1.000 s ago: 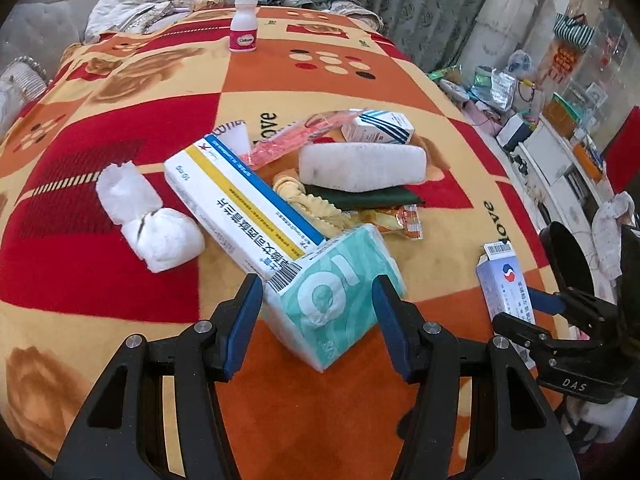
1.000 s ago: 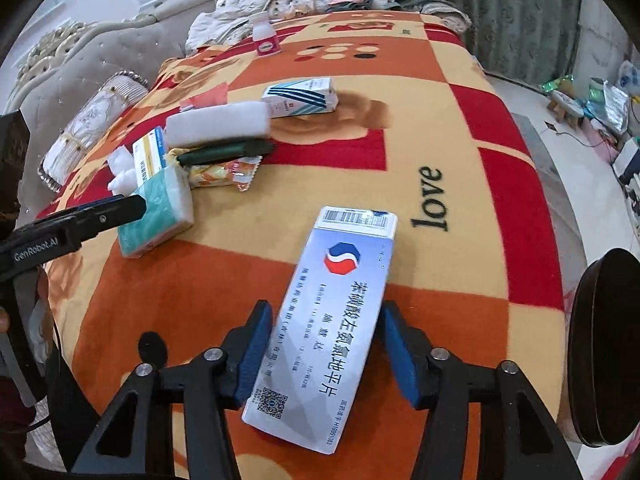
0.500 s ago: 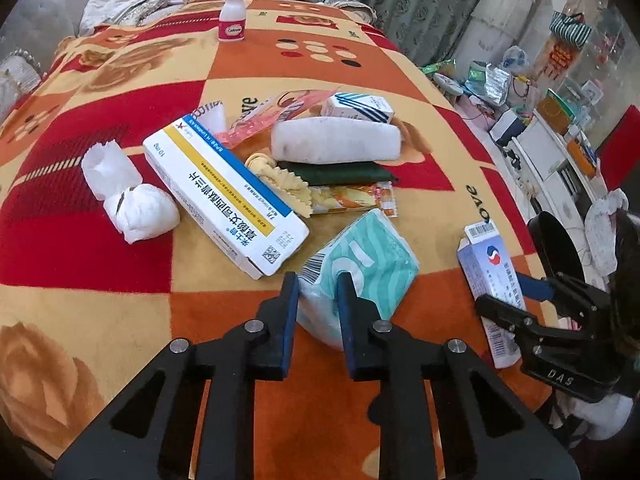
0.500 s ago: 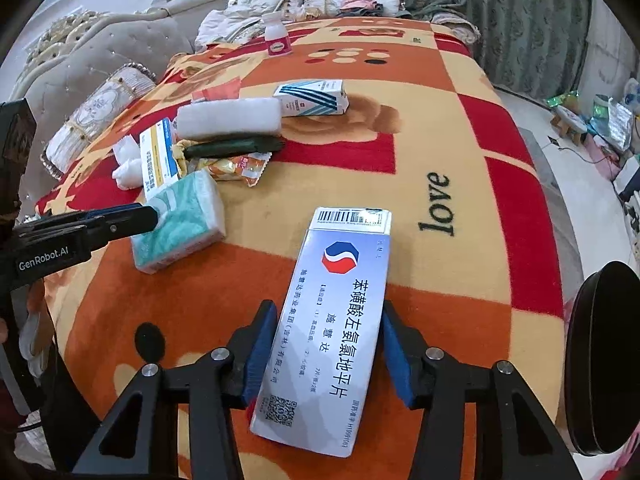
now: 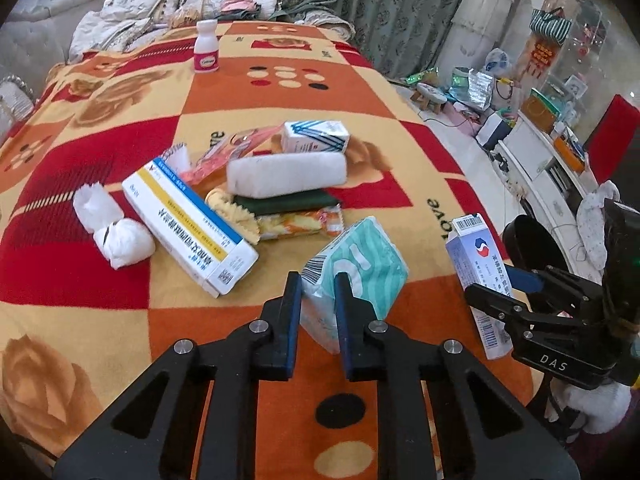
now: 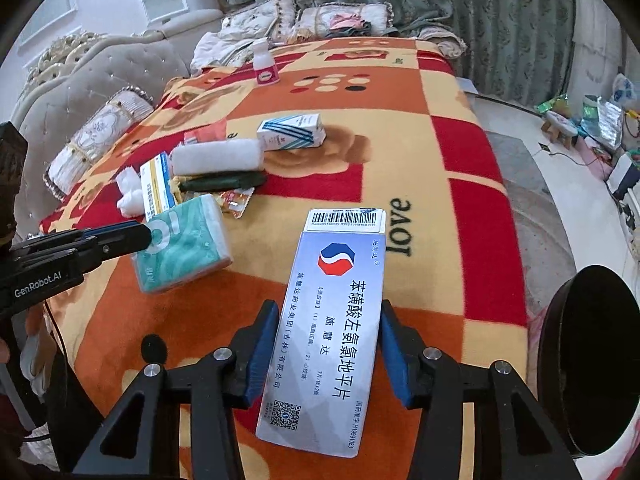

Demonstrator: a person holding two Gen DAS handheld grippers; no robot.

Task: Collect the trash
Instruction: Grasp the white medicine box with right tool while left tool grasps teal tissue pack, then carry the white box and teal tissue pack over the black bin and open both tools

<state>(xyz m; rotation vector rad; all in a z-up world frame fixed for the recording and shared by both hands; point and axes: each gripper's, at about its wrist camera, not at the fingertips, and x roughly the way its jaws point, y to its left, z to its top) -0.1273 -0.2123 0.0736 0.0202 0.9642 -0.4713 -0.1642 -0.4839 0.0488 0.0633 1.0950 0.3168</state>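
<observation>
A dark round container (image 6: 592, 360) was cut off by the right wrist view's edge, its inside too dark to read. The green pad (image 5: 286, 202) lay mostly hidden under the white roll (image 5: 286, 172). The bottle's (image 5: 206, 46) label was too small to read.

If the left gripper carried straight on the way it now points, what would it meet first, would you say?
The left gripper, shut on the teal tissue pack, would probably press that pack into the blanket, near the orange snack wrapper; depth is unclear.
</observation>
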